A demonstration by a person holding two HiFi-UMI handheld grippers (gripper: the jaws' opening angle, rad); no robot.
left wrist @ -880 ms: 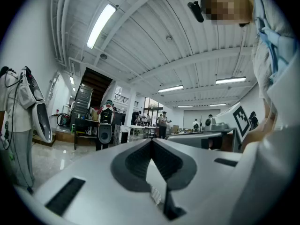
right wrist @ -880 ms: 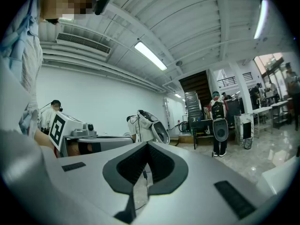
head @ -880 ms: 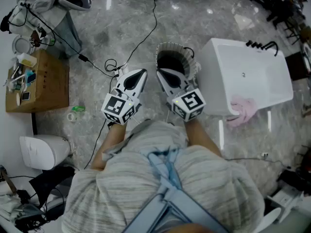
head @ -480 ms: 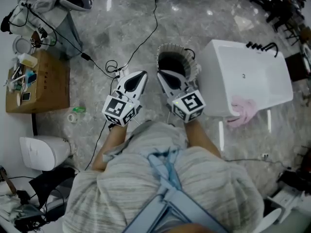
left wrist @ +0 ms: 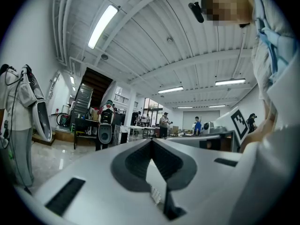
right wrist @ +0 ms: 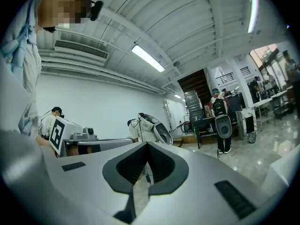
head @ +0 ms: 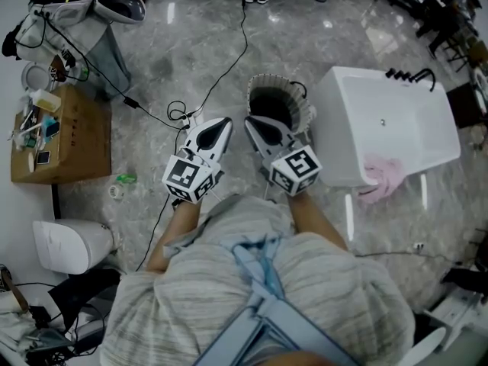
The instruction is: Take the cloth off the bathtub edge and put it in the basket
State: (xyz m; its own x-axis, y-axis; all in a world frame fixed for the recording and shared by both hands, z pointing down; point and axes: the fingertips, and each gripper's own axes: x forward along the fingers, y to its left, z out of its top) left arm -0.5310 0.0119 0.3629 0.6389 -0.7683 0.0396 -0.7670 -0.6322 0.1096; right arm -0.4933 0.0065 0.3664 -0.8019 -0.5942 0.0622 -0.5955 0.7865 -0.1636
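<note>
A pink cloth [head: 383, 175] hangs over the near edge of the white bathtub [head: 396, 113] at the right of the head view. A round pleated basket [head: 277, 97] stands on the floor just left of the tub. My left gripper [head: 223, 122] and right gripper [head: 252, 122] are held side by side in front of my chest, jaws pointing forward and up, both shut with nothing in them. The right one sits just in front of the basket. In the left gripper view the jaws [left wrist: 151, 139] meet, and in the right gripper view the jaws [right wrist: 146, 144] meet too.
A cardboard box [head: 65, 132] with small items stands at the left. A black cable [head: 221, 67] runs over the marble floor. A white bin [head: 65, 239] lies at lower left. Both gripper views point at the ceiling and a hall with people [left wrist: 164, 123].
Both grippers have shifted slightly away from me; the whole view has drifted a little. The cloth stays on the tub edge.
</note>
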